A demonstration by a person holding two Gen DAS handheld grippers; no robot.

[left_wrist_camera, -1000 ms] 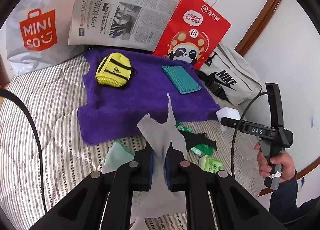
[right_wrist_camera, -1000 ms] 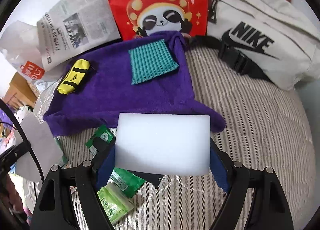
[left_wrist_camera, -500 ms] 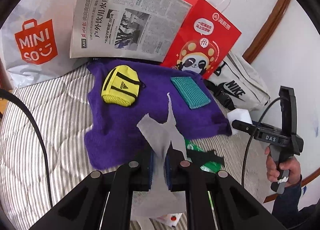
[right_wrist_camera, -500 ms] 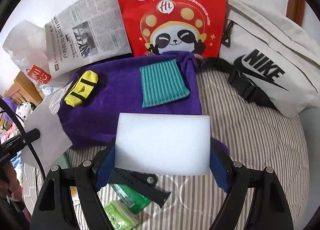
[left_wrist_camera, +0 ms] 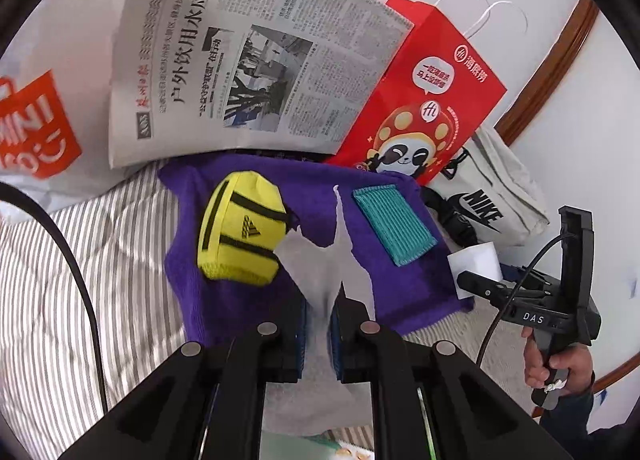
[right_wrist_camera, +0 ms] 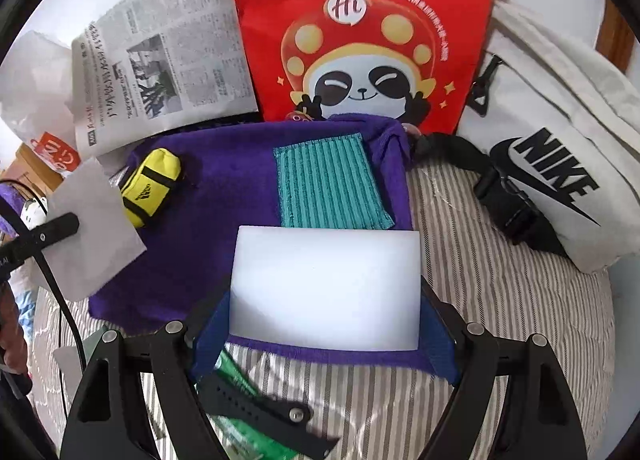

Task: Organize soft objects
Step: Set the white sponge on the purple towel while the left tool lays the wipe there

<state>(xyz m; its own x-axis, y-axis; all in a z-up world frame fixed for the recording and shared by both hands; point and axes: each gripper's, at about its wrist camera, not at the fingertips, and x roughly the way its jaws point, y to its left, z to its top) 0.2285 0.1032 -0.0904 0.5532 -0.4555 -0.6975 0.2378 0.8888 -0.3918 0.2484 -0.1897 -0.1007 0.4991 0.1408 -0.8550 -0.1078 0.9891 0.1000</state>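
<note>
My left gripper (left_wrist_camera: 318, 324) is shut on a thin grey cloth sheet (left_wrist_camera: 324, 260) and holds it above the near edge of the purple towel (left_wrist_camera: 248, 300). My right gripper (right_wrist_camera: 324, 324) is shut on a white sponge block (right_wrist_camera: 326, 284) held over the towel's (right_wrist_camera: 224, 196) near right part. On the towel lie a yellow Adidas pouch (left_wrist_camera: 238, 228) and a teal ribbed cloth (left_wrist_camera: 394, 226). The pouch (right_wrist_camera: 150, 184) and the teal cloth (right_wrist_camera: 328, 188) also show in the right wrist view, with the grey sheet (right_wrist_camera: 96, 228) at the left.
A newspaper (left_wrist_camera: 248, 56), a red panda paper bag (left_wrist_camera: 420, 100), a white Miniso bag (left_wrist_camera: 36, 124) and a white Nike bag (right_wrist_camera: 560, 164) stand along the wall. Green packets (right_wrist_camera: 240, 376) and a black watch strap (right_wrist_camera: 256, 412) lie on the striped bed (right_wrist_camera: 500, 280).
Both grippers have moved forward toward the purple towel with their loads. The sponge is now over the towel's near edge, and the grey sheet is closer to the yellow pouch.
</note>
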